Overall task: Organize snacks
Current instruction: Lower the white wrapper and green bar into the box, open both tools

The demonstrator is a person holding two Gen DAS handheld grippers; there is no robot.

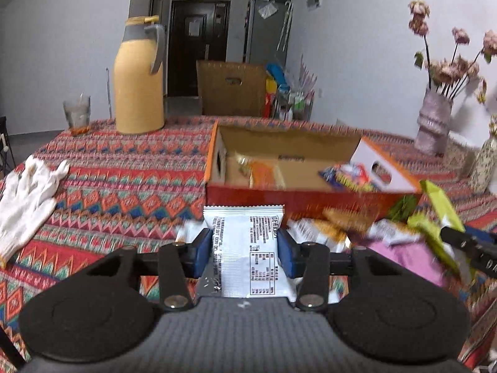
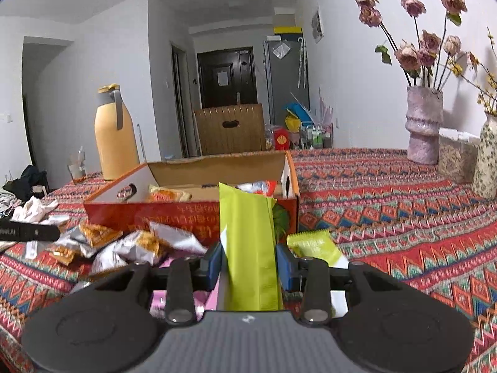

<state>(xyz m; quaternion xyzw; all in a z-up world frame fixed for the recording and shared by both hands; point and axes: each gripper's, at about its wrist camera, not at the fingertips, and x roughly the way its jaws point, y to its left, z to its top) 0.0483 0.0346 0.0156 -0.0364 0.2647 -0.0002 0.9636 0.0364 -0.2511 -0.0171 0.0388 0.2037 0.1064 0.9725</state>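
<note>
Left tool (image 1: 245, 250): clamped on a white snack packet (image 1: 248, 242), its blue pads pressing both long edges; the packet sticks out toward 12 o'clock, lifted off the desk (image 1: 124, 180).
Right tool (image 2: 248, 261): clamped on a lime-green packet (image 2: 248, 242), which stands upright between the pads and points to 12 o'clock.
Box (image 1: 279, 192): open cardboard snack box straight ahead of both tools at 12 o'clock, a few packets already lying inside.
Loose snacks (image 2: 136, 242): silver-and-orange packets heaped on the desk at 10 o'clock from the right tool, in front of the box.
Second green packet (image 2: 313, 245): flat on the desk, just at 1 o'clock of the right tool.
Hard to make out: the printing on the white packet is too small to read; the heap is blurred in the left view; the pink thing under the tools is mostly hidden.
</note>
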